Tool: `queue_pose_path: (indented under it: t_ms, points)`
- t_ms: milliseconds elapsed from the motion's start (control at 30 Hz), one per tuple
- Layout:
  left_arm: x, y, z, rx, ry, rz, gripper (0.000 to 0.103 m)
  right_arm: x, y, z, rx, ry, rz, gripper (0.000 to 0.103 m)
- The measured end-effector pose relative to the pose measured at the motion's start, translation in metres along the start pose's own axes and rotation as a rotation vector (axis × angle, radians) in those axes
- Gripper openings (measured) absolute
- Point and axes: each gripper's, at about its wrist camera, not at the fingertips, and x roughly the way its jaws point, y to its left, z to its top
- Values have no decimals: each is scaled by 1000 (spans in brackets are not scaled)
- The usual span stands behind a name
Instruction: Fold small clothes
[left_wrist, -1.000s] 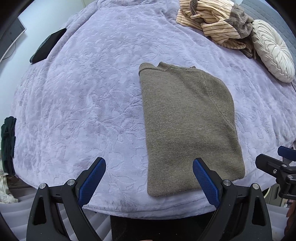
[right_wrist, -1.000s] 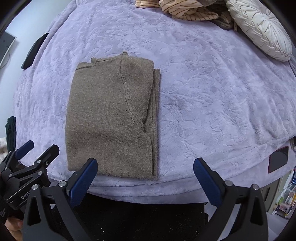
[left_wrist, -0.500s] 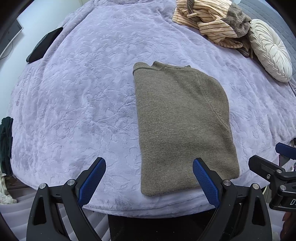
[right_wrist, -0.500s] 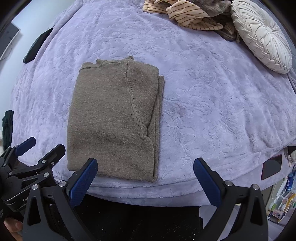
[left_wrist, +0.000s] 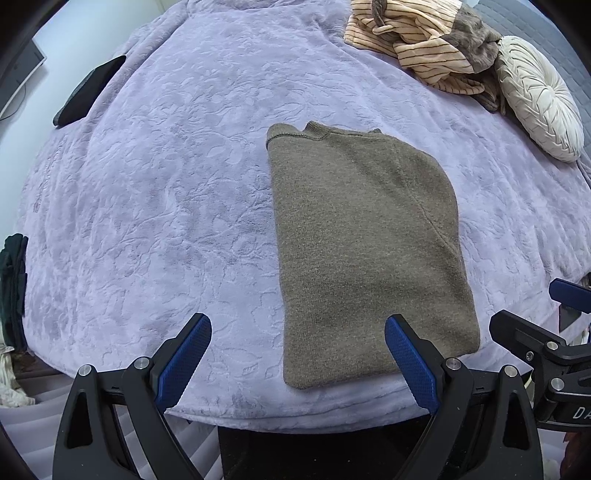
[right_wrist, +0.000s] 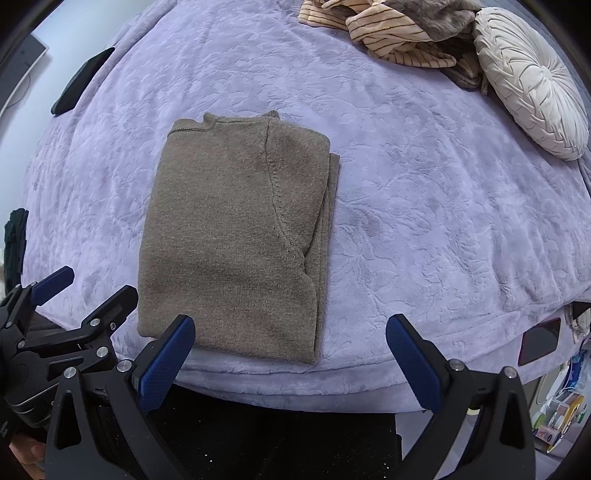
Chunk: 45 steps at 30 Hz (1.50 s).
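A brown knit sweater (left_wrist: 365, 243) lies folded into a long rectangle on the lilac bedspread (left_wrist: 166, 206), its hem at the near edge of the bed. It also shows in the right wrist view (right_wrist: 236, 236). My left gripper (left_wrist: 298, 363) is open and empty, just short of the sweater's near left corner. My right gripper (right_wrist: 290, 363) is open and empty, just short of the sweater's near right corner. Each gripper shows at the edge of the other's view.
A pile of striped and grey clothes (left_wrist: 424, 40) lies at the far right, next to a round cream cushion (left_wrist: 539, 96). A dark flat object (left_wrist: 88, 92) lies at the far left. The bed's front edge (right_wrist: 295, 384) runs just ahead of both grippers.
Both grippers have shifted slightly toward the bed; the sweater sits a little nearer in view. Both stay open and empty. The sweater has not moved.
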Motion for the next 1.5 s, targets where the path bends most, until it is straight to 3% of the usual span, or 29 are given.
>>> queue_pose_path:
  t_ms: [1500]
  points:
    - [-4, 8, -2, -32, -8, 20, 95, -2, 14, 2, -25, 5, 1, 103]
